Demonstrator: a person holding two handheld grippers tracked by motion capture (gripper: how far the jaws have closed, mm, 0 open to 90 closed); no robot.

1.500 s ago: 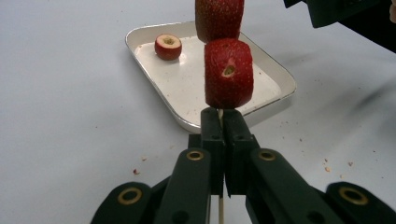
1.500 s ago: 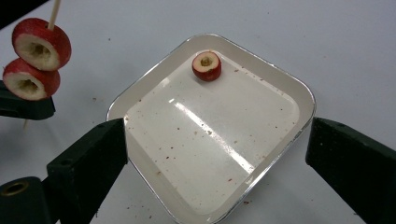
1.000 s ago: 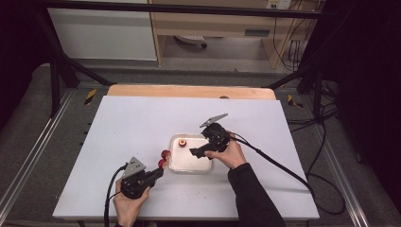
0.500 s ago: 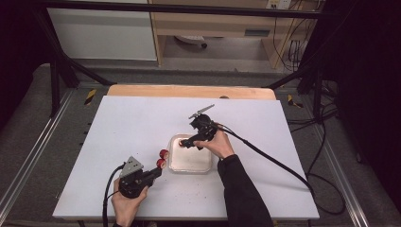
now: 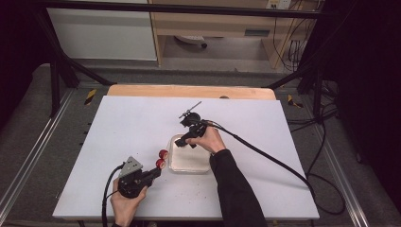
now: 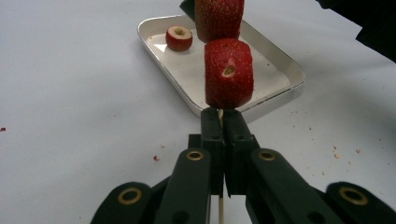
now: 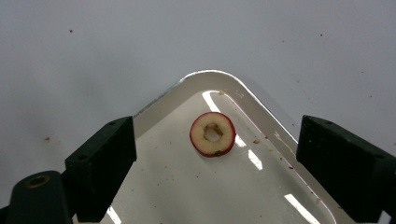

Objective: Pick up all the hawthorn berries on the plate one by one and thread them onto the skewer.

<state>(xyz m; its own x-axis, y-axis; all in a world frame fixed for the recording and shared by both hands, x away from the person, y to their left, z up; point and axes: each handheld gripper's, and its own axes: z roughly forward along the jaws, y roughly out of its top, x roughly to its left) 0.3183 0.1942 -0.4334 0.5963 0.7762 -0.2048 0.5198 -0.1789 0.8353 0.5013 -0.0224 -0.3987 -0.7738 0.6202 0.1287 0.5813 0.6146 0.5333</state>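
Two strawberry pieces (image 6: 227,72) sit on the skewer (image 6: 220,212) clamped in the left tool (image 6: 223,133); the right tool (image 7: 215,161), jaws apart and just narrowing, straddles the slice (image 7: 212,134) in the tray's (image 7: 205,77) far-left corner. An off-centre squeeze could skid it against the wall.

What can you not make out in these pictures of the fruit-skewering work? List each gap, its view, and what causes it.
- Skewer, left gripper view: the shut jaws cover its middle, and the fruit pieces cover its tip.
- Top fruit piece, left gripper view: cut off by the upper edge.
- Fruit slice in the tray, right gripper view: its underside is hidden.
- Right gripper, high view: its jaws are too small to judge.
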